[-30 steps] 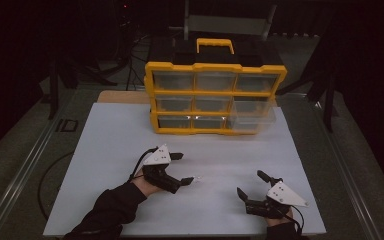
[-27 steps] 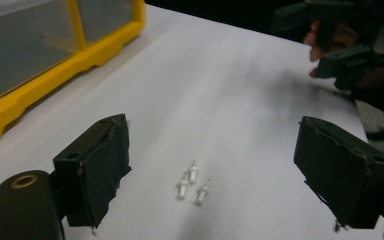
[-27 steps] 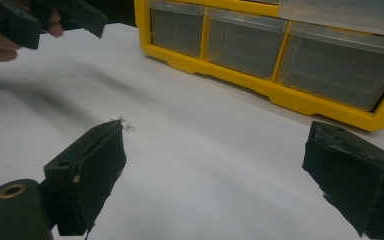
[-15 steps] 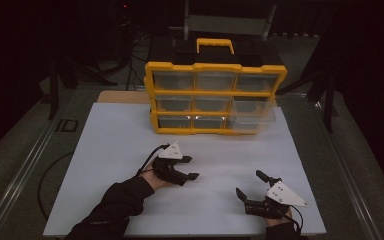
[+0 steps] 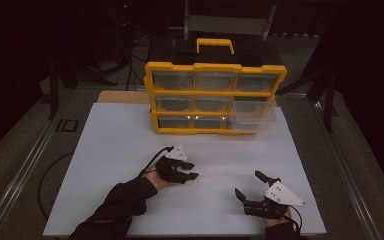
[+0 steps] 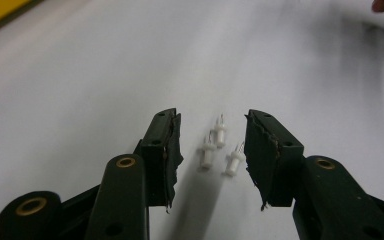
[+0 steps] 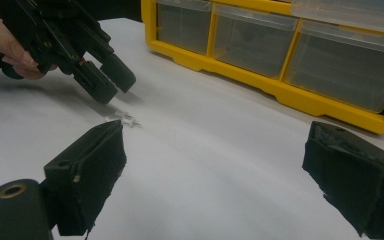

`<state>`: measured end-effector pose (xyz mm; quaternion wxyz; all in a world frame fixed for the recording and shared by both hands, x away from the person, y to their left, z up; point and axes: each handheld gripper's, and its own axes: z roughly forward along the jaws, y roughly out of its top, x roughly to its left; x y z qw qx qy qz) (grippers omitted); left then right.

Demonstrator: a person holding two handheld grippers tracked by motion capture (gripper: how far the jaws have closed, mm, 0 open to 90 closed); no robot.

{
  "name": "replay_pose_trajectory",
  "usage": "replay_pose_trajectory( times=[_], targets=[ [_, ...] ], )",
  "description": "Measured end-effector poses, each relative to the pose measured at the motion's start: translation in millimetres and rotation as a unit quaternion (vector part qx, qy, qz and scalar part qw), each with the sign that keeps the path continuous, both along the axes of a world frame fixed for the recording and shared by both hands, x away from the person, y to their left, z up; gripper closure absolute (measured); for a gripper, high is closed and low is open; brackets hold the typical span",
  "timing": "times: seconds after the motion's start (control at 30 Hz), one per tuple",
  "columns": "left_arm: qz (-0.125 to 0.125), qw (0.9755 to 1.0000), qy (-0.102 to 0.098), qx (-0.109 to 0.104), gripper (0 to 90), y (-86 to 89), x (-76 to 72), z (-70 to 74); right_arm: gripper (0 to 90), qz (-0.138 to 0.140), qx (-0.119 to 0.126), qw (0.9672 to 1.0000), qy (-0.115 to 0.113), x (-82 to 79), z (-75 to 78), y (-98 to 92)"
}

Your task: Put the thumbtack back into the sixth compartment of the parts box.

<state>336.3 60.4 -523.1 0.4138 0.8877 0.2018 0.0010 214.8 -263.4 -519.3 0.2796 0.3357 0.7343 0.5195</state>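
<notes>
Left gripper: the black two-jaw left gripper (image 5: 192,171), in the lower left-centre of the high view, has its tips low over the white table sheet (image 5: 120,150). In the left gripper view (image 6: 212,145) its jaws stand part-way apart and have just been closing; neither pad touches anything, so nothing is grasped.

Pegs: three small white plastic pegs with thin metal pins (image 6: 220,145) lie close together on the sheet in the gap between those jaws, at the middle of the left gripper view. In the right gripper view they are a pale cluster (image 7: 125,119) just below the left gripper's tips (image 7: 111,82).

Change: compared with a second ago, the left gripper sits lower and further right in the high view, tilted down to the sheet, with a narrower gap.

Right gripper: the black right gripper with the grey three-cornered plate (image 5: 250,185), at the lower right of the high view, is where it was earlier. Its jaws are spread wide and empty (image 7: 215,170).

Cabinet: the yellow plastic drawer cabinet with clear drawers (image 5: 215,97) stands at the upper centre, unchanged; the right-hand clear drawer (image 5: 252,115) sticks out.
</notes>
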Motion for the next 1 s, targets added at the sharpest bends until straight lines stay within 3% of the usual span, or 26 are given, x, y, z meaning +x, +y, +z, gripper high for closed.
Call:
replay_pose_trajectory(
  times=[0.2, 0.23, 0.33, 0.47, 0.67, 1.0],
  targets=[
    [-0.003, 0.9998, 0.011, 0.014, 65.9, -3.8, 3.6, -5.5, 9.5, 0.000, -0.003, 1.0000, 0.002, 0.2, -0.6, -0.3],
    [-0.007, 0.9997, 0.014, 0.019, 70.6, -5.3, 3.6, -6.8, 9.5, 0.000, -0.002, 1.0000, 0.001, 0.2, -0.5, -0.5],
    [-0.013, 0.9992, 0.010, 0.038, 72.3, -8.8, 3.8, -10.0, 9.5, -0.001, -0.004, 1.0000, 0.002, 0.3, -0.8, -0.5],
    [-0.007, 0.9991, 0.004, 0.041, 72.9, -9.8, 5.0, -10.7, 9.5, -0.001, -0.005, 1.0000, 0.002, 0.1, -0.8, -0.6],
    [-0.009, 0.9988, 0.007, 0.047, 85.4, -10.3, 6.6, -10.6, 9.5, -0.001, -0.005, 1.0000, 0.003, 0.3, -1.1, -0.6],
    [-0.005, 0.9988, 0.013, 0.046, 86.5, -10.8, 6.9, -9.7, 9.6, 0.001, -0.005, 1.0000, 0.003, -0.1, -0.9, 0.1]
  ],
)
